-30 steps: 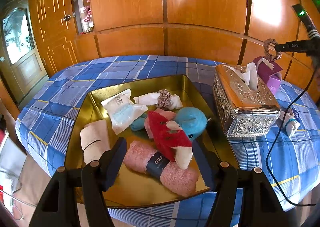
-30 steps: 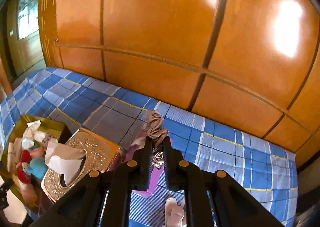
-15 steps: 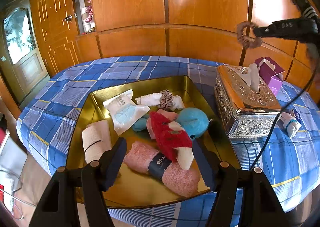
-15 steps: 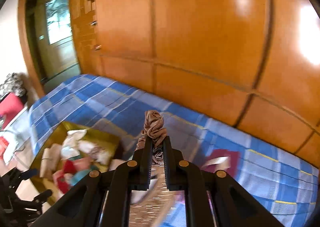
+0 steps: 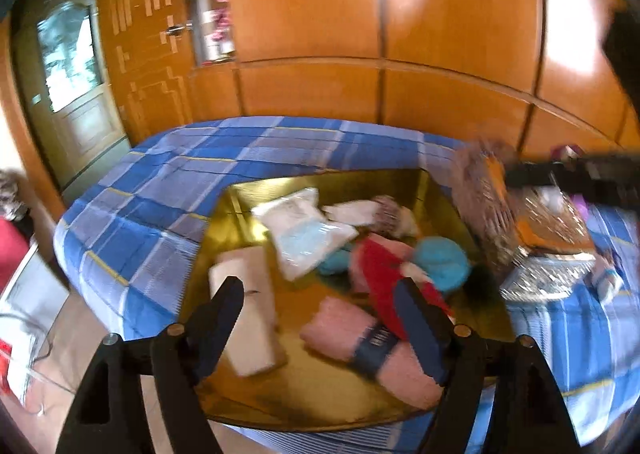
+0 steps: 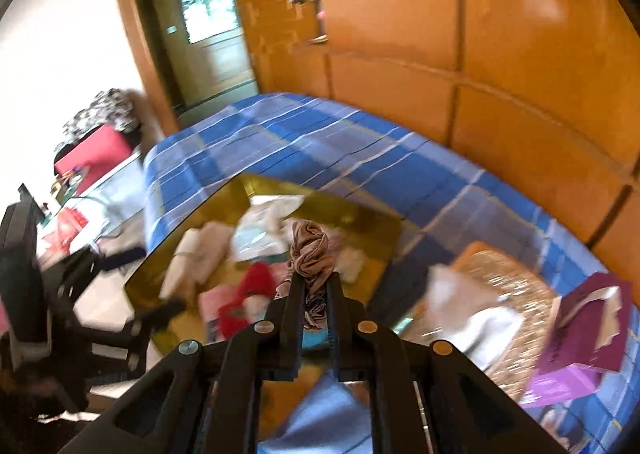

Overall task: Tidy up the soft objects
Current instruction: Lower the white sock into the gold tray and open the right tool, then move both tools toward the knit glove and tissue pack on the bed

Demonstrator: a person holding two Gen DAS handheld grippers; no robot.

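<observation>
Tray (image 5: 320, 189), gold, near edge of bed (image 5: 168, 181): already holds mask packs (image 5: 308, 234), red plush (image 5: 384, 274), blue plush (image 5: 440, 262), pink towel (image 5: 360, 338), white roll (image 5: 248, 318). Outstanding, by judgement: scrunchie (image 6: 310, 254), not yet in tray.

Right gripper (image 6: 314, 294): clamped on scrunchie, held above tray's right side, beside tissue box (image 6: 492, 282).

Left gripper (image 5: 320, 314): jaws spread, empty, hovering at tray's near edge.

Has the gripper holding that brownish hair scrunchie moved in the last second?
Yes. The right gripper, shut on the scrunchie, has swung from beside the tissue box towards the gold tray.
</observation>
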